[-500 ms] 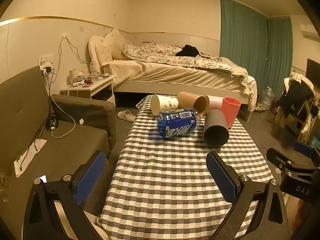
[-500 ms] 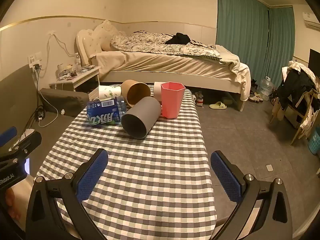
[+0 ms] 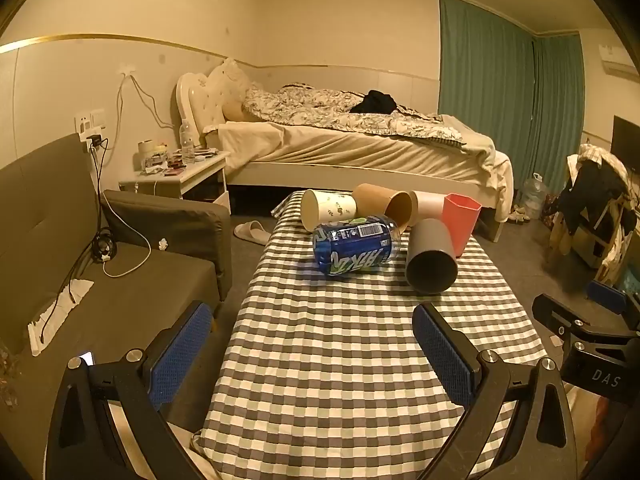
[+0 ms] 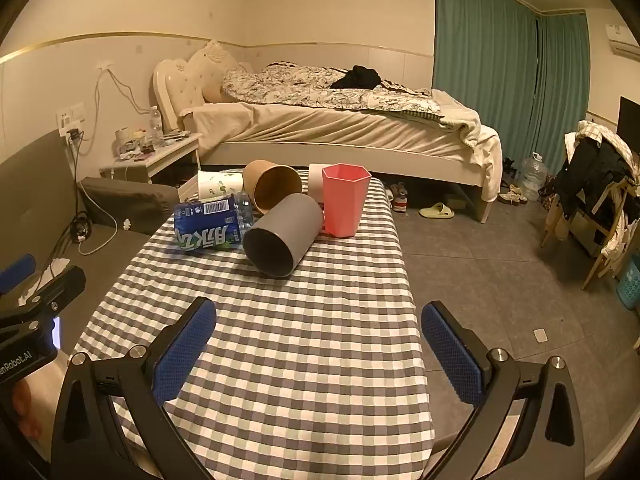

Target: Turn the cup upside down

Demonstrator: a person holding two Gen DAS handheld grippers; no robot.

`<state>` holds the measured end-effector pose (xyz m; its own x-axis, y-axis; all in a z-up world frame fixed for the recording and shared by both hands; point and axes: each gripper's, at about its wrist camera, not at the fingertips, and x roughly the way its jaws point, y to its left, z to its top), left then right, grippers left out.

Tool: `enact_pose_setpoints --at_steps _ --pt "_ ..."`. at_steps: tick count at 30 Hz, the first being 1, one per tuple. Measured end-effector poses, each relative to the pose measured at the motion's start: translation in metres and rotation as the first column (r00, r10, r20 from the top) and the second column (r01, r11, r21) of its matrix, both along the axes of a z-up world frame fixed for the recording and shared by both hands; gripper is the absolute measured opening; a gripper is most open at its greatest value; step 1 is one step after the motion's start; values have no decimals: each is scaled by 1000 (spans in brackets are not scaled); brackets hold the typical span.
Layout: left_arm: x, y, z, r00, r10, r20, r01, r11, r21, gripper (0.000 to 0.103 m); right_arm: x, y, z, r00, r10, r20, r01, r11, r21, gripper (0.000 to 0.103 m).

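Several cups sit at the far end of a checkered table (image 3: 340, 360) (image 4: 300, 360). A grey cup (image 3: 431, 257) (image 4: 282, 234) lies on its side, mouth toward me. A pink faceted cup (image 3: 460, 222) (image 4: 345, 200) stands upright. A brown paper cup (image 3: 386, 204) (image 4: 272, 188) and a white printed cup (image 3: 328, 210) (image 4: 220, 185) lie on their sides, as does a blue can-shaped bottle (image 3: 356, 249) (image 4: 212, 229). My left gripper (image 3: 312, 360) and right gripper (image 4: 318, 356) are open and empty, well short of the cups.
A dark sofa (image 3: 60, 260) runs along the table's left side. A bed (image 3: 360, 148) and a nightstand (image 3: 176, 176) stand behind the table. Open floor (image 4: 500, 280) lies to the right, with a chair piled with clothes (image 4: 596, 200).
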<state>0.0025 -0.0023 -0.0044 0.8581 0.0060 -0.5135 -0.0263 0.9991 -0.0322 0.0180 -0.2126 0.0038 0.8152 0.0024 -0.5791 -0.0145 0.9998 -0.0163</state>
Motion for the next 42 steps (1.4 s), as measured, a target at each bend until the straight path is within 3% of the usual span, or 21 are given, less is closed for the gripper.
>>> enact_pose_setpoints --at_steps 42 --pt "-5 -1 2 1000 -2 3 2 1000 -1 103 -1 9 1 1000 7 -3 -7 1000 -2 103"
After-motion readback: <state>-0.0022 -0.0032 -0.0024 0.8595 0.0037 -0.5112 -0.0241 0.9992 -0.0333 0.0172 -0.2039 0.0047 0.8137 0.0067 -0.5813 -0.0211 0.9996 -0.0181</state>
